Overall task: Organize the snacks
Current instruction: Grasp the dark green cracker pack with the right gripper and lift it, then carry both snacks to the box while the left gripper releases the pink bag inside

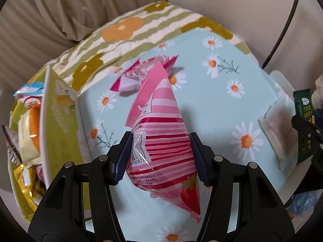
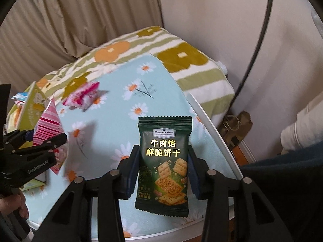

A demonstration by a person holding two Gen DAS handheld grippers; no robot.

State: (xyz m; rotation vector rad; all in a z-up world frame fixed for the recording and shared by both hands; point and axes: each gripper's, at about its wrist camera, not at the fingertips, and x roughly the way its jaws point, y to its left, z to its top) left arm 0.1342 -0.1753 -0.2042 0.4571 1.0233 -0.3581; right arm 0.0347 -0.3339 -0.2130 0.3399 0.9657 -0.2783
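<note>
Two snack packets held above the daisy-print tabletop (image 2: 161, 76).
A pink striped packet (image 1: 161, 141) is clamped by the left hand-held gripper (image 1: 161, 157); a green cracker packet (image 2: 164, 165) is clamped by the right hand-held gripper (image 2: 163, 173).

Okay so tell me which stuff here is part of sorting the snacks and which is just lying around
Part of the job:
- pink striped strawberry snack pack, in the left gripper
- green Member's Mark cracker pack, in the right gripper
- pink wrapped snack on the table
- green snack box

Lying about:
- floral blanket
- black cable
- daisy tablecloth
</note>
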